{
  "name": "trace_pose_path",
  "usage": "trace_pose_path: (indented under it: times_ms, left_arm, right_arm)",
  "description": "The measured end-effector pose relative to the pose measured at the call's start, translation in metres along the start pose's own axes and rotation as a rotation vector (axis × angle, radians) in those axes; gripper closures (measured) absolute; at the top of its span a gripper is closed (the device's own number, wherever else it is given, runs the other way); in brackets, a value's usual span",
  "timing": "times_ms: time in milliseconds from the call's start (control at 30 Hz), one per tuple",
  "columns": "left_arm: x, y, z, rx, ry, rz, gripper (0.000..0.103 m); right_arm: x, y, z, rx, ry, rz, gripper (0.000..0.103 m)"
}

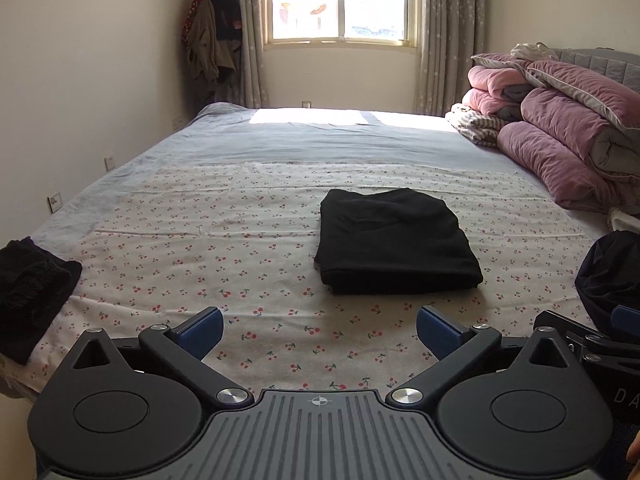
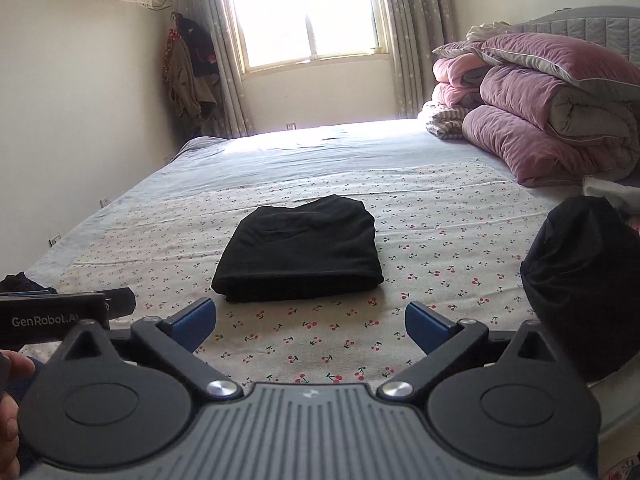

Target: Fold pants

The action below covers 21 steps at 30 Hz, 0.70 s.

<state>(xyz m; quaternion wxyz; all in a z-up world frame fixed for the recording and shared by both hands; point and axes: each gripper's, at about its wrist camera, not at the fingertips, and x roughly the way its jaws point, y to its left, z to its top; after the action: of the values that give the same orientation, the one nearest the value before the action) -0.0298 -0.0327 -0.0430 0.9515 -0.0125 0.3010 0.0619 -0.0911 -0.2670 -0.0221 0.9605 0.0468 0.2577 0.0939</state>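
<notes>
Black pants (image 1: 396, 242) lie folded into a flat rectangle on the cherry-print sheet (image 1: 200, 248) in the middle of the bed. They also show in the right wrist view (image 2: 300, 250). My left gripper (image 1: 319, 334) is open and empty, held back from the pants' near edge. My right gripper (image 2: 310, 326) is open and empty, also short of the pants. The right gripper's body shows at the right edge of the left wrist view (image 1: 592, 340), and the left gripper's body shows at the left of the right wrist view (image 2: 60, 316).
A dark garment (image 1: 32, 292) lies at the bed's left edge. Another dark bundle (image 2: 580, 276) sits at the right edge. Folded pink and purple quilts (image 1: 560, 128) are stacked at the back right by the headboard. Wall and window lie beyond.
</notes>
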Motion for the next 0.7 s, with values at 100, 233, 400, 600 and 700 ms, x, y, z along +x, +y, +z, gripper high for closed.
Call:
trace_pose_path:
  times_ms: [100,233,400,600,700]
  left_arm:
    - [-0.002,-0.002,-0.002,0.009,-0.004,0.004,0.000]
    - [-0.003,-0.003,-0.006,0.015,-0.003,0.004,0.000]
    - [0.006,-0.001,-0.009,0.004,0.026,0.007,0.000]
    - [0.012,-0.001,-0.015,0.009,0.055,0.002,0.000]
    - [0.015,0.001,-0.016,0.000,0.066,0.005,0.000]
  right_arm:
    - [-0.001,0.000,-0.001,-0.009,-0.005,-0.011,0.012]
    - [-0.002,0.001,-0.003,-0.009,-0.003,-0.020,0.012]
    - [0.005,0.002,-0.006,-0.018,0.009,-0.031,0.012]
    - [0.015,0.003,-0.012,-0.026,0.039,-0.039,0.012]
    - [0.017,0.004,-0.012,-0.027,0.045,-0.042,0.012]
